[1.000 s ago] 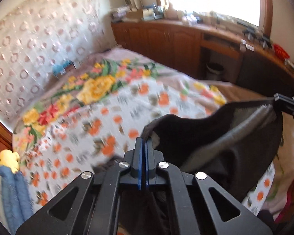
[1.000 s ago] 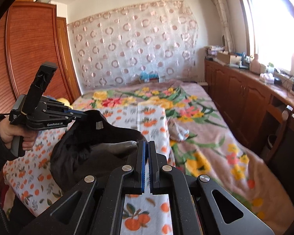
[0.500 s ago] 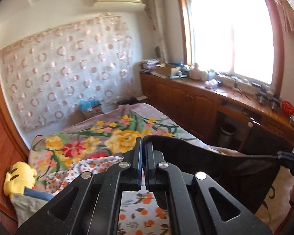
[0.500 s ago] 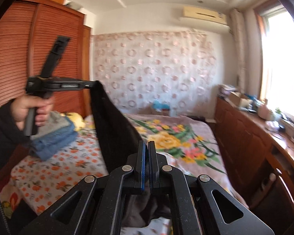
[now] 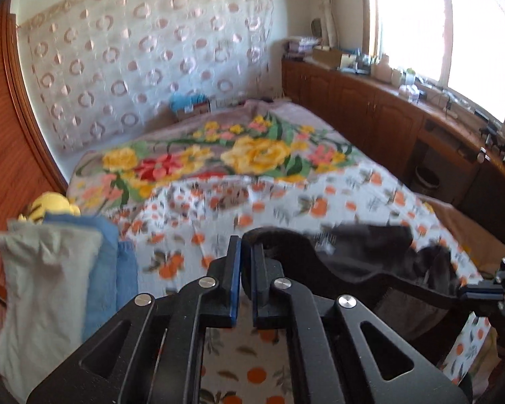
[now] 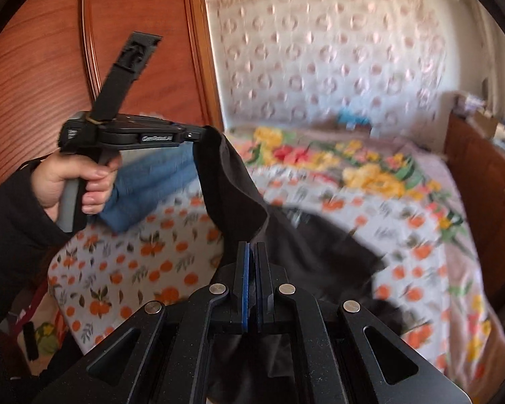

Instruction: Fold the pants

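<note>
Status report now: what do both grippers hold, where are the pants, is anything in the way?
Left gripper and right gripper both shut on black pants. Pants spread over orange-print sheet. Folded blue clothes stacked at left, apart.

Motion blur smears the bed point(image 6: 370, 175) and curtain point(image 6: 320, 67). The pants point(image 6: 320, 252) run under the right gripper point(image 6: 251, 256), lower part hidden. Items on the desk point(image 5: 421, 101) too small to identify. Left gripper point(image 5: 245, 252): cloth between pads unclear.

The bed point(image 5: 286, 124) carries an orange-print sheet point(image 5: 320, 202), folded blue and grey clothes point(image 5: 97, 269), apparently draped black pants point(image 6: 320, 245).
</note>
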`<act>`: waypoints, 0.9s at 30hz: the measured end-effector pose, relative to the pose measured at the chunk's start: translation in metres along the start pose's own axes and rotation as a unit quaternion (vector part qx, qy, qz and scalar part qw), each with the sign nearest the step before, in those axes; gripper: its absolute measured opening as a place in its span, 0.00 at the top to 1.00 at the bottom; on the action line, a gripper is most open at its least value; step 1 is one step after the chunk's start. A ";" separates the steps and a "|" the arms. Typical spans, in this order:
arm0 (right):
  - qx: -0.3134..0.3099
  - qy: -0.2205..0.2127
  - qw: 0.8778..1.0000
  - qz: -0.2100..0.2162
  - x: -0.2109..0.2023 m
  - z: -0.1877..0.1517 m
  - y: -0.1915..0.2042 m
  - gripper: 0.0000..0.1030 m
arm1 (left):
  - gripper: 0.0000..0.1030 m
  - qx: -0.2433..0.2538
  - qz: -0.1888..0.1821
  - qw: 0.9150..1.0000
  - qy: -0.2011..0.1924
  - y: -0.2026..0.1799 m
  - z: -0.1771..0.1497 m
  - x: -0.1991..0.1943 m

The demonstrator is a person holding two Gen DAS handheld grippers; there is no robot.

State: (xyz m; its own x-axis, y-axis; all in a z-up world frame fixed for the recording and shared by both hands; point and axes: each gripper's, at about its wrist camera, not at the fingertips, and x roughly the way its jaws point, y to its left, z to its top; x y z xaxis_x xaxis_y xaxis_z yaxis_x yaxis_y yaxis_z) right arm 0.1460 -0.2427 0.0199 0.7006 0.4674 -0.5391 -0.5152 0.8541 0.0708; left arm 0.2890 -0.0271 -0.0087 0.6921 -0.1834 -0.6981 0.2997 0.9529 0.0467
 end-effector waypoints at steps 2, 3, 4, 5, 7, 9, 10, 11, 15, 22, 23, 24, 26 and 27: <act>0.003 0.014 1.000 0.001 0.018 0.001 0.002 0.97 | 0.91 -0.016 -0.021 0.999 0.019 0.005 -0.019 0.006; 0.005 0.017 1.000 0.002 0.019 -0.001 0.001 0.97 | 0.86 -0.025 -0.030 0.999 0.024 0.008 -0.028 0.007; 0.008 0.020 1.000 0.005 0.022 0.002 -0.003 0.95 | 0.83 -0.029 -0.036 0.999 0.027 0.008 -0.036 0.006; 0.011 0.021 1.000 0.007 0.022 0.004 -0.008 0.92 | 0.82 -0.031 -0.039 0.998 0.028 0.008 -0.043 0.005; 0.018 0.020 1.000 0.009 0.026 0.009 -0.015 0.86 | 0.74 -0.029 -0.040 0.998 0.030 0.005 -0.056 0.004; 0.024 0.018 1.000 0.010 0.025 0.006 -0.017 0.75 | 0.65 -0.027 -0.045 0.998 0.034 0.001 -0.067 0.001; 0.029 0.016 0.999 0.012 0.020 0.001 -0.019 0.70 | 0.55 -0.027 -0.051 0.998 0.033 0.001 -0.072 0.000; 0.035 0.014 0.999 0.014 0.015 -0.002 -0.021 0.66 | 0.54 -0.027 -0.055 0.998 0.032 0.003 -0.076 -0.004; 0.050 -0.003 0.999 0.017 0.000 -0.010 -0.025 0.59 | 0.54 -0.023 -0.071 0.997 0.024 -0.004 -0.090 -0.019; 0.058 0.000 0.998 -0.011 -0.011 -0.034 -0.031 0.53 | 0.54 -0.021 -0.092 0.995 -0.014 -0.020 -0.103 -0.054; 0.060 0.002 0.998 -0.017 -0.013 -0.038 -0.032 0.52 | 0.54 -0.020 -0.094 0.995 -0.018 -0.022 -0.104 -0.058; 0.063 0.006 0.998 -0.021 -0.013 -0.044 -0.035 0.52 | 0.54 -0.019 -0.097 0.995 -0.019 -0.026 -0.105 -0.061; 0.073 0.016 0.997 -0.027 -0.015 -0.052 -0.039 0.52 | 0.54 -0.010 -0.097 0.995 -0.020 -0.035 -0.111 -0.066; 0.074 0.019 0.997 -0.032 -0.015 -0.055 -0.041 0.52 | 0.54 -0.005 -0.095 0.995 -0.021 -0.042 -0.114 -0.068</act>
State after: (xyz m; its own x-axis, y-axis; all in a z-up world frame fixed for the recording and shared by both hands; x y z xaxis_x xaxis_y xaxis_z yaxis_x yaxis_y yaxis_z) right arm 0.1297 -0.2977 -0.0213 0.7086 0.4049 -0.5779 -0.3903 0.9072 0.1569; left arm 0.1539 -0.0274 -0.0445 0.6509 -0.3698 -0.6629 0.4208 0.9026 -0.0903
